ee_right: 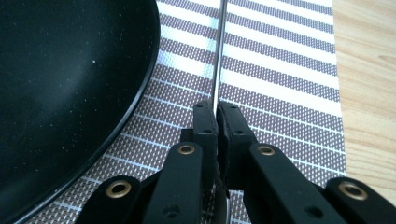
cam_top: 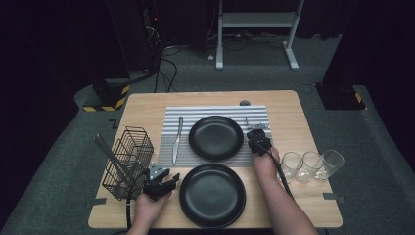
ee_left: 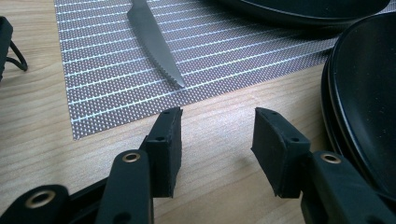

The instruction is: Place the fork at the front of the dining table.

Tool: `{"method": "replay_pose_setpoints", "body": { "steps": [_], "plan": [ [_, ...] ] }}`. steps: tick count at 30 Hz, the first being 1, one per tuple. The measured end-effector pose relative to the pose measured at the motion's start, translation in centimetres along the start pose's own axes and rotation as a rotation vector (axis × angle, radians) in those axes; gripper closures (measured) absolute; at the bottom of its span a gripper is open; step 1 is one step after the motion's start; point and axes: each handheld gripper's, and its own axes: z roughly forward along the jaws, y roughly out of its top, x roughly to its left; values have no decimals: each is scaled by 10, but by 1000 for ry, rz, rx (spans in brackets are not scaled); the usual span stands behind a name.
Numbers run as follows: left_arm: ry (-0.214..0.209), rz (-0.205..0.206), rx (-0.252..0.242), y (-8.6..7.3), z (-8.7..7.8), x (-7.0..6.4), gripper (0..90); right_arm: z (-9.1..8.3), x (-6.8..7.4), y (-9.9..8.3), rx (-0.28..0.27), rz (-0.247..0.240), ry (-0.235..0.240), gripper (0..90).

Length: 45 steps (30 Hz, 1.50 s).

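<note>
The pale wooden worktop (cam_top: 147, 110) carries a grey striped placemat (cam_top: 169, 117) at centre frame, with a round black plate (cam_top: 216, 137) on it. Just right of that plate, the right tongs (ee_right: 216, 106) are clamped on a thin metal utensil handle (ee_right: 218, 56) (fork or spoon, I cannot tell). To place it well, lay it parallel to the plate's rim, flat on the mat, then release. The left tongs (ee_left: 217, 128) stand apart, empty, at lower left beside a steel knife (ee_left: 152, 37).

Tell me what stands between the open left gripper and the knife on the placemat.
Nothing visible does. The left gripper hovers with jaws open over bare table, and ahead lie only the placemat edge and the knife. The near black plate sits off to its side.
</note>
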Motion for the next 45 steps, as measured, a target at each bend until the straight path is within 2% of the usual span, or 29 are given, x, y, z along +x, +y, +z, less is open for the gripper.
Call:
{"method": "replay_pose_setpoints", "body": {
  "steps": [13, 20, 34, 45],
  "plan": [
    [-1, 0, -1, 0, 0, 0, 523, 0, 2, -2, 1, 0, 6, 859],
    [1, 4, 5, 0, 0, 0, 521, -10, 6, 0, -36, -7, 25, 746],
    [6, 5, 19, 0, 1, -1, 509, -28, 6, -4, -75, 8, 51, 664],
    [12, 10, 28, 1, 3, -3, 490, -38, 14, -12, -91, 4, 58, 578]
  ]
}}
